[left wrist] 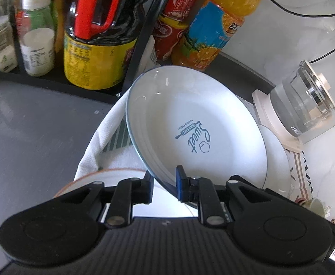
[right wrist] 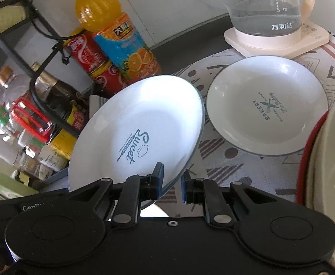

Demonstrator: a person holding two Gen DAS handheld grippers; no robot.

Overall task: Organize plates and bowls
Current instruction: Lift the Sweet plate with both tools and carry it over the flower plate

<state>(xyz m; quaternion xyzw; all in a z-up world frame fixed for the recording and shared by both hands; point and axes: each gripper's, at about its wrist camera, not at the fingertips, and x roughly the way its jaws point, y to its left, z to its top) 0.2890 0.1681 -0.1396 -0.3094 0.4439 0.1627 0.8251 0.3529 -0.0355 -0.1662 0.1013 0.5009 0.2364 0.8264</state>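
both tools [left wrist: 164, 184] [right wrist: 171, 186] pinched one tilted "sweet" plate [right wrist: 140, 126]; left of it lay the "bakery" plate [right wrist: 266, 107], flat on the table.

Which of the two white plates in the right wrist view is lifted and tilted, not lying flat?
The "Sweet" plate, pinched at its rim by the right gripper, tilts up off the patterned mat. The "Bakery" plate lies flat on that mat.
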